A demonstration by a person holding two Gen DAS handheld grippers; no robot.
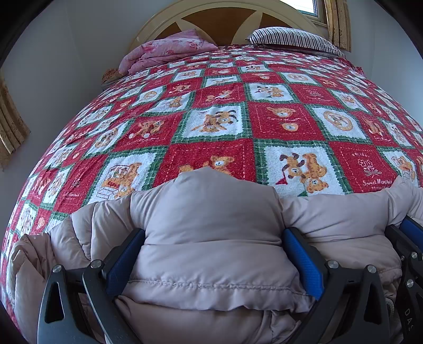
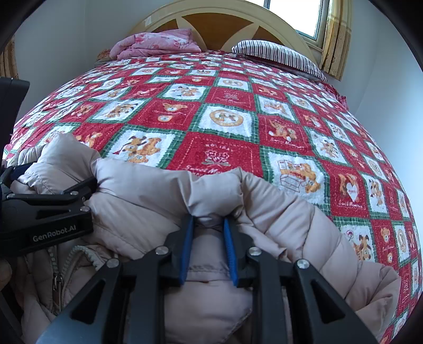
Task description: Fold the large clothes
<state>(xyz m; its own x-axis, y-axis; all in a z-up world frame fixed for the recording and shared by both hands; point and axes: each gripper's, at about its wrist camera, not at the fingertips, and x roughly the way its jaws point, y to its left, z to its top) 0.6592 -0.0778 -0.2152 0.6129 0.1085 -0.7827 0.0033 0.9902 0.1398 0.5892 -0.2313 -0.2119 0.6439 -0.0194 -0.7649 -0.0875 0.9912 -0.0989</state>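
The right gripper (image 2: 208, 225) pinches a puffed fold of the beige padded jacket (image 2: 148, 190) between its blue pads (image 2: 229, 248), and the left gripper (image 1: 214, 235), just beside it on the same garment, has its own blue pads (image 1: 304, 259) set wide against both sides of a thick quilted bulge, pressing into it. The jacket lies bunched along the near edge of the teddy-bear bedspread (image 1: 216, 92), its zipper (image 2: 56, 280) showing beside the left gripper; at the bedspread's far end a pink folded quilt (image 1: 169, 50) and a striped pillow (image 1: 290, 39) rest against the headboard (image 2: 222, 18).
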